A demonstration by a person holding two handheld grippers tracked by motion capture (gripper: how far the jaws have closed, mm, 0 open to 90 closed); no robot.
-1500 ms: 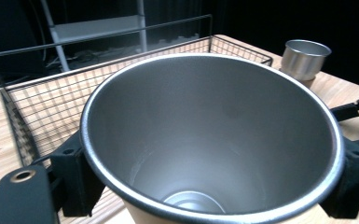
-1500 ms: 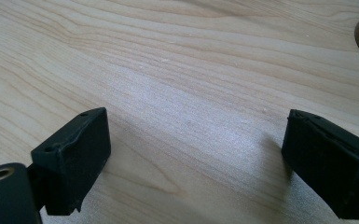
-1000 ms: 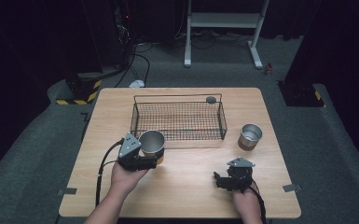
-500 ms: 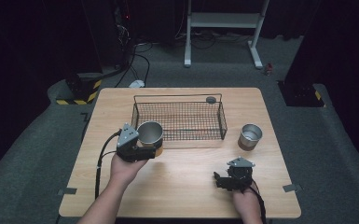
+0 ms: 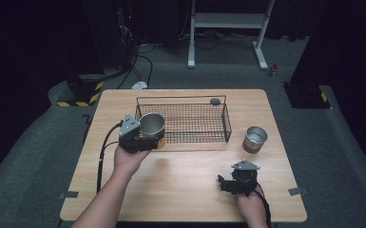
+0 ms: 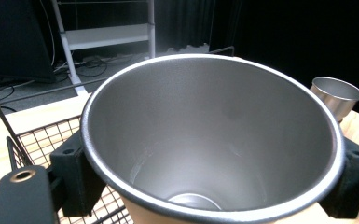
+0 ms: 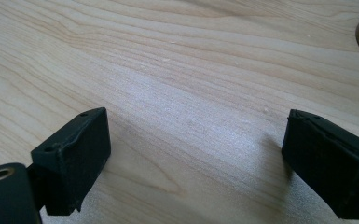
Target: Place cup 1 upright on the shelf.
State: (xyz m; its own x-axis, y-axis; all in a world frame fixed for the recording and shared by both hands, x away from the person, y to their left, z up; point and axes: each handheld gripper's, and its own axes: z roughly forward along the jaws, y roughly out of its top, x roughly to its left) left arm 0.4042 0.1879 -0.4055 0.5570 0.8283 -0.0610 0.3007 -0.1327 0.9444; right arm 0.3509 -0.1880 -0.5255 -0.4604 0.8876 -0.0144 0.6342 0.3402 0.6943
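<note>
Steel tumbler (image 6: 212, 140) sits clamped between the jaws of the left gripper (image 5: 145, 137), one black pad pressed to each side of its wall just under the rim, mouth up and empty, its lower body tan. From the high view that gripper holds it at the near left corner of the wire basket (image 5: 183, 121), the cup's rim over the basket's front edge; whether it touches the wire cannot be told. The basket stands toward the far side of the desk (image 5: 180, 190), a small dark round thing (image 5: 215, 101) at its far rim.

A second steel cup (image 5: 255, 138) stands upright on the desk just right of the basket, near the right edge, apart from both grippers.

The right gripper (image 5: 228, 183) is near the front right of the desk, its jaws spread wide over bare wood with nothing between them.
</note>
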